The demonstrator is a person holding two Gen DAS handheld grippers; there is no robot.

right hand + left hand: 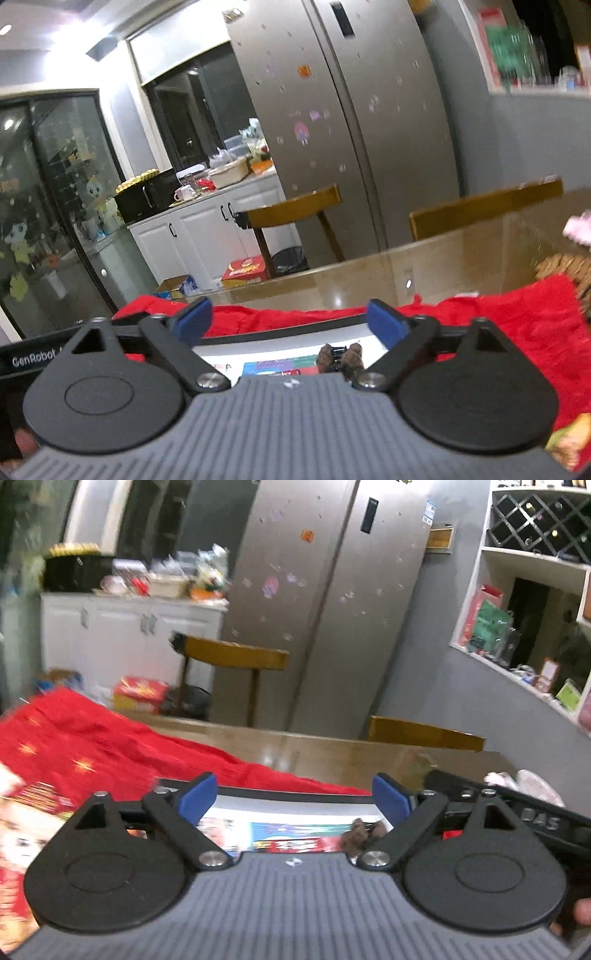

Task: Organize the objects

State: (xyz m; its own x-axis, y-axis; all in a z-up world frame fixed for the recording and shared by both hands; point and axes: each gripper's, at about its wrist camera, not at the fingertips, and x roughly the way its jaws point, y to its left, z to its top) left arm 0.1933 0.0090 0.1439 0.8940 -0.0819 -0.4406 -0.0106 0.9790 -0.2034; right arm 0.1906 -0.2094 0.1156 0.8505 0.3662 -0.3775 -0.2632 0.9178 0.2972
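My left gripper (pixel 295 799) is open, its blue pads wide apart, held above a tablet (pixel 295 830) with a lit colourful screen that lies on a red cloth (pixel 92 746). My right gripper (pixel 288 317) is open too, above the same tablet (pixel 280 350) on the red cloth (pixel 498 325). A small brown furry thing (pixel 341 356) lies on the tablet's screen, also in the left wrist view (pixel 364 832). The other gripper's black body shows at the right of the left view (pixel 517 805). Neither gripper holds anything.
The glass-topped table (pixel 332 753) runs ahead, with wooden chairs (pixel 236 657) behind it. A steel fridge (pixel 332 609) and white cabinets (pixel 129 627) with clutter stand beyond. A printed red packet (pixel 22 830) lies at left. A woven mat (pixel 565 266) lies at right.
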